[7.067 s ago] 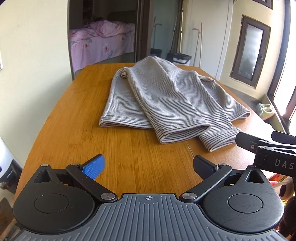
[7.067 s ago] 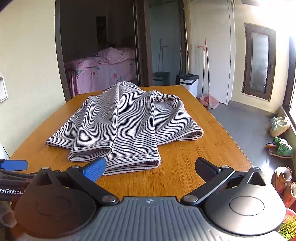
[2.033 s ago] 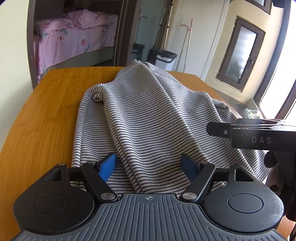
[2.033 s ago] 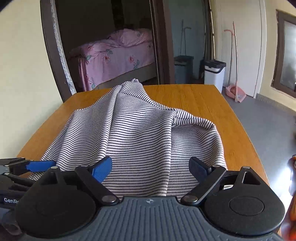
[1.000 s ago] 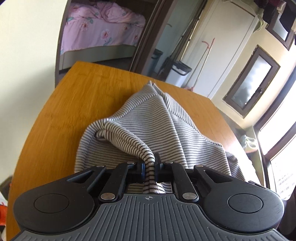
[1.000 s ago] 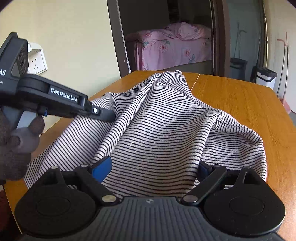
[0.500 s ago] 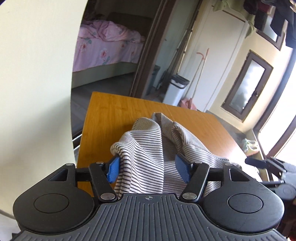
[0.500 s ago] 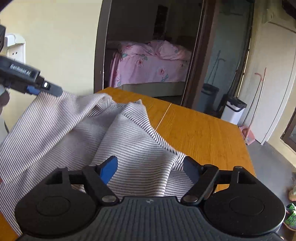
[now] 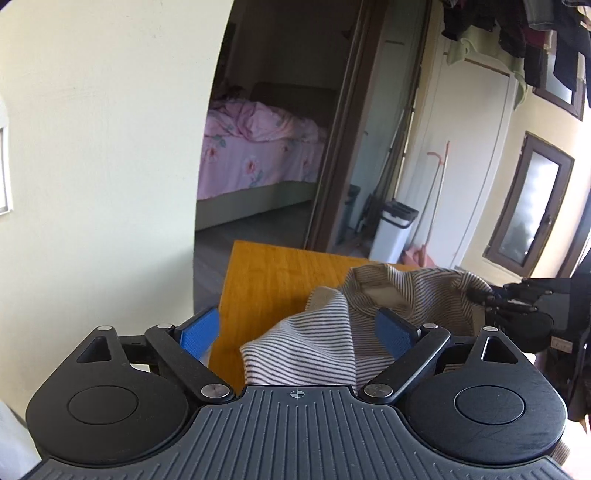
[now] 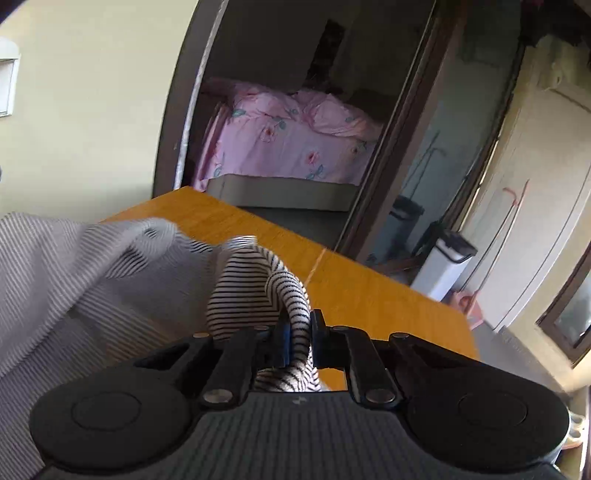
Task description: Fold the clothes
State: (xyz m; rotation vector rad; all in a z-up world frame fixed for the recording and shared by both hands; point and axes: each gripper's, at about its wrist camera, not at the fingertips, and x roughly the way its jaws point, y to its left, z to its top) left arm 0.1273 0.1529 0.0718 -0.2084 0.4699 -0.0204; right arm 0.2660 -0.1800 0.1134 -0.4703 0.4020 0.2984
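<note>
Looking along your left gripper (image 9: 297, 334), you see its jaws spread wide and opening, the blue pads (image 9: 197, 334) well apart. A fold of the striped shirt (image 9: 314, 347) rises between them but neither pad presses on it; the right-hand pad only sits close against the cloth. The shirt is bunched over the near part of the wooden table (image 9: 273, 280), its collar area turned up and open toward you. At the right edge of this view your right gripper (image 9: 480, 295) pinches the far side of the shirt, with a dark glove (image 9: 524, 328) behind it. Beyond the table a doorway shows a bed (image 9: 255, 155) with a pink flowered cover, and a white bin (image 9: 393, 230) stands by the wall. Dark clothes (image 9: 517, 33) hang at the top right.

Looking along your right gripper (image 10: 297, 338), its jaws are together, clamped on a rolled edge of the striped shirt (image 10: 255, 291). The cloth bulges up in front of the pads, and a wider, blurred sheet of it spreads to the left, lifted above the table (image 10: 369, 295). The table runs away to the right. Behind it you see the same bed (image 10: 291, 140) through the doorway and the bin (image 10: 443, 266) at the right.
</note>
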